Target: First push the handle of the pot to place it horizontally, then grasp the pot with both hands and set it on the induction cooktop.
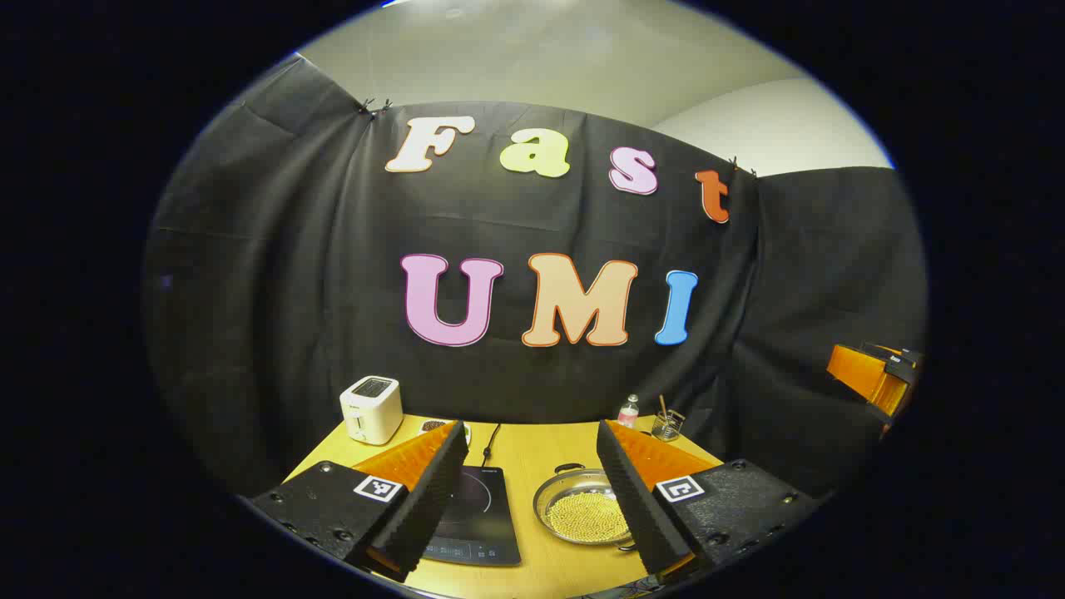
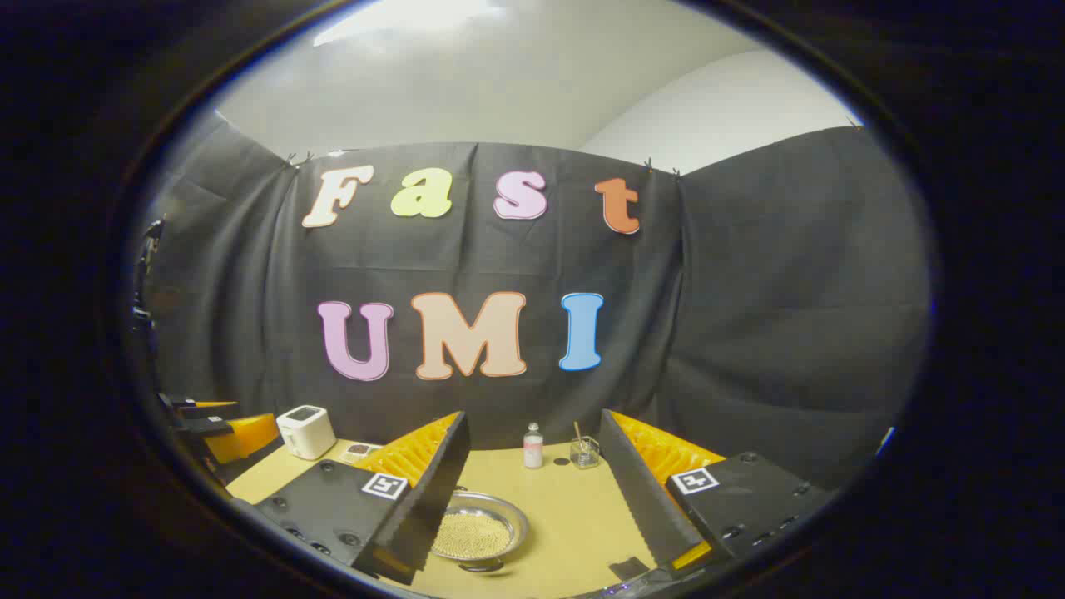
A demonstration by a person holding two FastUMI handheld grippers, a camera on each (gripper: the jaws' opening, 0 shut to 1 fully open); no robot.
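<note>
While grippers gape, pot (image 1: 582,509) beside cooktop (image 1: 474,516)

Both views were evenly and fairly brightly lit from overhead; the ceiling (image 2: 466,75) glowed palest at the top of the right gripper view, with a washed-out patch toward the upper left. The black cloth wall (image 1: 532,225) soaked up light and showed only soft folds, darkening toward the left edge of each frame. The wooden table (image 1: 532,466) at bottom centre was warm and clear, with short, soft shadows under the things standing on it. Fisheye distortion bowed straight lines strongly near the rims. Focus was decent in the middle; edges softened, and small items at the back of the table stayed indistinct.
</note>
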